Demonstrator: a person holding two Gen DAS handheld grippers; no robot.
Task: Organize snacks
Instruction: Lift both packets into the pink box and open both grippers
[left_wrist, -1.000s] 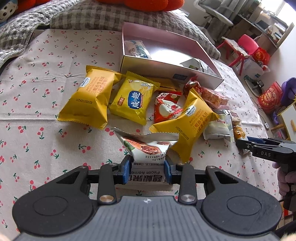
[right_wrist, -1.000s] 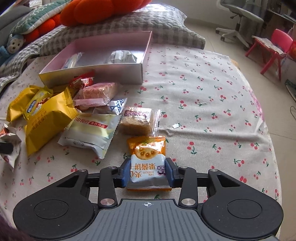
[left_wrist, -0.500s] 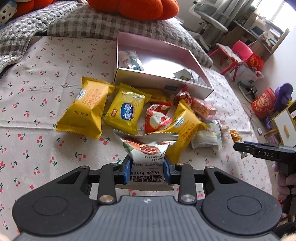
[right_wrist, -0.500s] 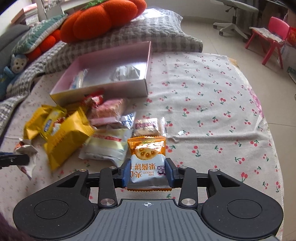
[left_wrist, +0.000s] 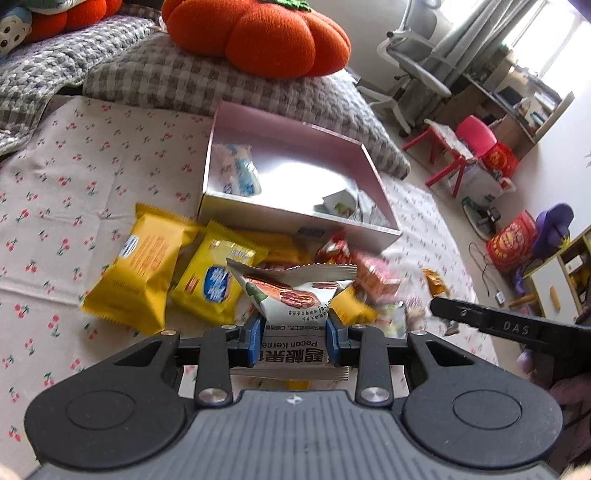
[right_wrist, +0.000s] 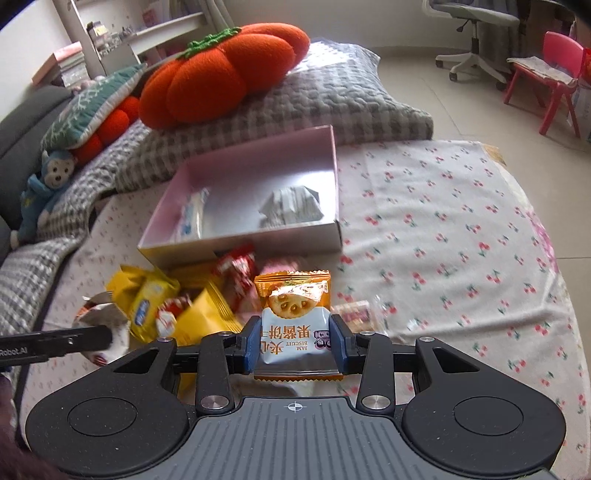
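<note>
Both packets pinched and clear of the bed. Left gripper (left_wrist: 291, 341) clamped across the lower half of a white pecan packet (left_wrist: 293, 295), blue pads pressing the wrapper from either side. Right gripper (right_wrist: 295, 347) clamped the same way on an orange and white jam biscuit packet (right_wrist: 293, 317), top crimp standing free above the pads.

Open pink box (left_wrist: 369, 173) ahead of and beyond both grippers, two wrapped items already inside: a blue and white one (left_wrist: 238, 173) toward the far left corner, a silvery one (right_wrist: 290, 203) nearer the right wall. Loose pile directly ahead of the left gripper, between it and the box: yellow packets (left_wrist: 142, 266), a red one (right_wrist: 236, 266), others blurred.

To do this step well, probably: carry each packet high enough to pass over the near wall (right_wrist: 240, 245), come down over bare floor of the box, not onto the items already there, and only then release. Worth keeping the two grippers apart on the way in, since the right gripper's finger (left_wrist: 491, 325) sits close beside the left one's load.

Against the view a second ago: both packets higher above the cherry-print sheet (right_wrist: 461, 229), pile smaller and lower in view, box interior more exposed, orange pumpkin cushion (right_wrist: 225, 74) now fully in sight. Grips unchanged.
</note>
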